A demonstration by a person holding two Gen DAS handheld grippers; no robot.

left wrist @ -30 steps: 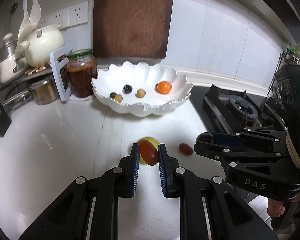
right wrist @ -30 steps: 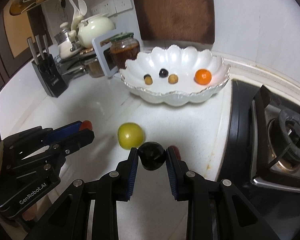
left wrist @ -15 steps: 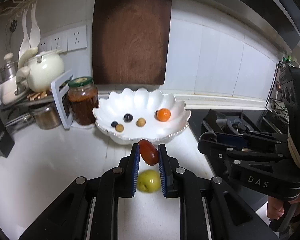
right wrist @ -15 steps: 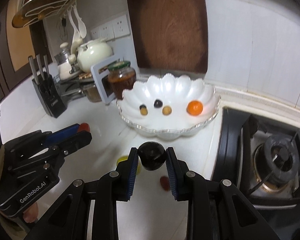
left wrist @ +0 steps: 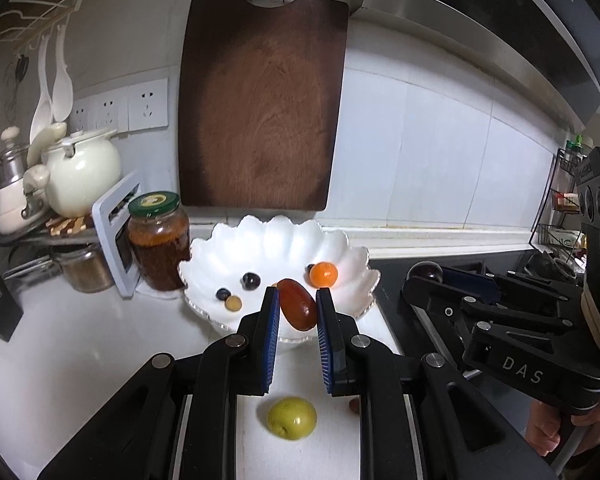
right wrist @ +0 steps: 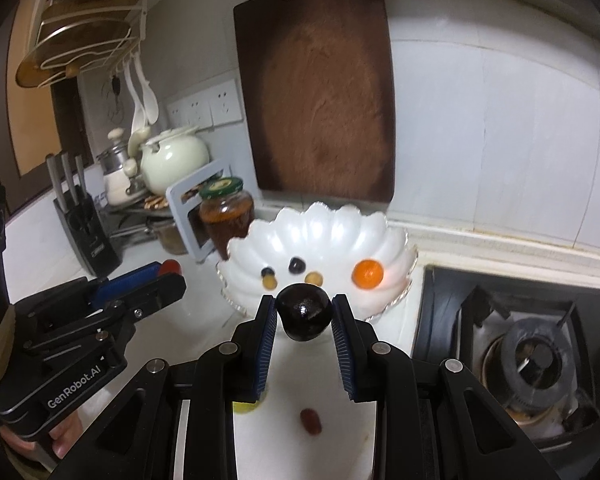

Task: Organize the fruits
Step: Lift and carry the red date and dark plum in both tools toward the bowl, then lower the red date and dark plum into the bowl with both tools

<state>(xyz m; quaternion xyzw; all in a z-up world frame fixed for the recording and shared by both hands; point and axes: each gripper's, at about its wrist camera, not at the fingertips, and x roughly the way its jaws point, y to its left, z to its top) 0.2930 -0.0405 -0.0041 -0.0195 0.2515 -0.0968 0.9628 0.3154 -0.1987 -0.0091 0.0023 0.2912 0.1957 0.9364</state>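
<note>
My left gripper (left wrist: 297,308) is shut on a red-brown oval fruit (left wrist: 297,309), held above the counter just in front of the white scalloped bowl (left wrist: 356,264). My right gripper (right wrist: 304,312) is shut on a dark round plum (right wrist: 305,312), also raised before the bowl (right wrist: 392,240). The bowl holds an orange (left wrist: 323,273), two dark berries and small tan fruits. A green fruit (left wrist: 291,417) and a small red fruit (right wrist: 310,420) lie on the white counter below the grippers.
A jar of brown preserve (left wrist: 159,235) and a grey frame (left wrist: 114,236) stand left of the bowl. A gas hob (right wrist: 532,352) is on the right. A wooden board (left wrist: 260,100) hangs on the wall. A knife block (right wrist: 86,232) and teapot (left wrist: 82,174) stand at left.
Both grippers have lifted their fruits up off the counter and moved toward the bowl. The green and small red fruit have stayed on the counter and now lie below the fingers.
</note>
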